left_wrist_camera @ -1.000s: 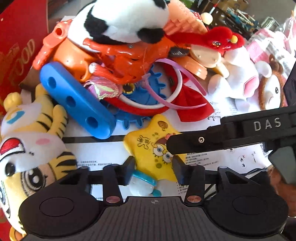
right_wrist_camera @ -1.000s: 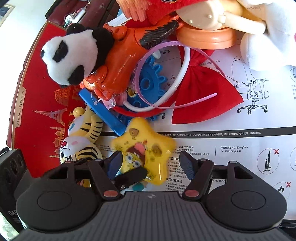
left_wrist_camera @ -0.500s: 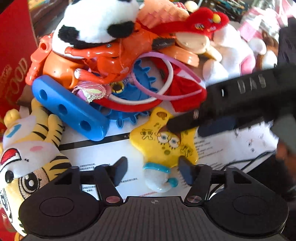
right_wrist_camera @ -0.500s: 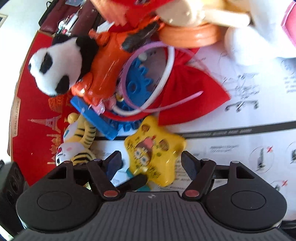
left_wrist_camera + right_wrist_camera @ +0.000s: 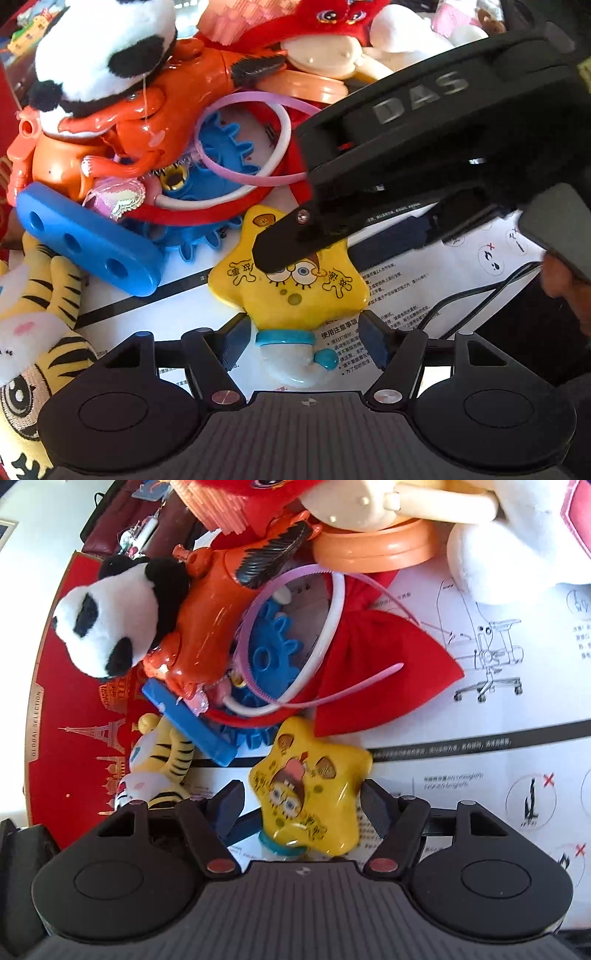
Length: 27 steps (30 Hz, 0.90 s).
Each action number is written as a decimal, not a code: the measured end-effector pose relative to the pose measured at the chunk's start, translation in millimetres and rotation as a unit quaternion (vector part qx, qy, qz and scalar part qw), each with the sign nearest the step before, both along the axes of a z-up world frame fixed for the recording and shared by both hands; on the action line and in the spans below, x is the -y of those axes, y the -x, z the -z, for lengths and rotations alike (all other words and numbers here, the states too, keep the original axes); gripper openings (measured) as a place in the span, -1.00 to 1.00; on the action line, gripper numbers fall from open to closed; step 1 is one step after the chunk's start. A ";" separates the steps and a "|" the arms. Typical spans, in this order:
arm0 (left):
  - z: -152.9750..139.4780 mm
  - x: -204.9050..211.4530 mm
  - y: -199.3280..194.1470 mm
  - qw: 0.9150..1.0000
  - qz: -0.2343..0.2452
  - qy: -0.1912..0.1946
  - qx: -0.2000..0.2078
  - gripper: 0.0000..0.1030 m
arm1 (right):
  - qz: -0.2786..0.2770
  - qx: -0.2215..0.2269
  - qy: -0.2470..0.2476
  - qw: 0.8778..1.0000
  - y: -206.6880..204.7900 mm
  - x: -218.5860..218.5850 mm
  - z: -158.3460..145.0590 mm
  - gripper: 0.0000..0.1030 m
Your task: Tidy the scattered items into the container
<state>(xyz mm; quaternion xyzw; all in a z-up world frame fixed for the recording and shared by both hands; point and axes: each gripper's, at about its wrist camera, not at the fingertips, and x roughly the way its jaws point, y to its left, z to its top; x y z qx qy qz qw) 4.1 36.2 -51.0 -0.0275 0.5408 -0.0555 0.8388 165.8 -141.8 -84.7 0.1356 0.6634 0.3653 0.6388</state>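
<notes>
Since a second earlier the left tongs point(image 5: 303, 341) had let go of the toy's blue-collared white base and spread wide, and the right tongs point(image 5: 303, 805) had slid further over the yellow star toy point(image 5: 291, 284). Both pairs stood spread around that star, pads just beside its edges and seemingly not pressing, though the view was tight; the right pair's jaws were closing slightly. The glossy hard-plastic star, printed with a cartoon sponge face, lay on the printed instruction sheet point(image 5: 480, 760) with chair diagrams and red crosses. "DAS" was moulded on the right tongs' black body. A red box point(image 5: 51, 716) read "GLOBAL SELECTION". Nearby lay a fuzzy panda plush point(image 5: 110, 627) and a striped tiger plush point(image 5: 40, 328).
</notes>
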 end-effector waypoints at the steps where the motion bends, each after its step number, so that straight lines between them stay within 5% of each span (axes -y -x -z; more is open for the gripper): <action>1: -0.5 -0.9 0.7 1.000 0.002 0.001 0.001 0.51 | -0.001 0.001 -0.003 1.000 0.8 0.6 -3.1 0.43; 6: 0.7 -2.3 4.7 1.000 0.003 -0.010 0.007 0.44 | -0.003 -0.002 -0.015 1.000 2.2 0.5 -15.1 0.43; 9: -0.7 -4.2 7.5 0.999 0.002 -0.037 0.006 -0.10 | -0.003 0.000 -0.018 1.000 1.7 0.1 -18.3 0.43; 21: -6.8 -49.5 10.4 0.988 -0.085 0.126 -0.022 -0.12 | 0.013 0.027 -0.011 0.999 -1.6 -1.5 -23.3 0.44; 24: -7.9 -48.2 13.1 0.990 -0.072 0.123 -0.019 -0.12 | 0.015 0.025 -0.004 1.000 -2.0 -3.2 -16.7 0.40; 27: -11.1 -44.3 11.4 0.992 -0.059 0.108 -0.013 -0.11 | 0.008 0.056 0.019 0.998 0.6 -9.7 -16.3 0.02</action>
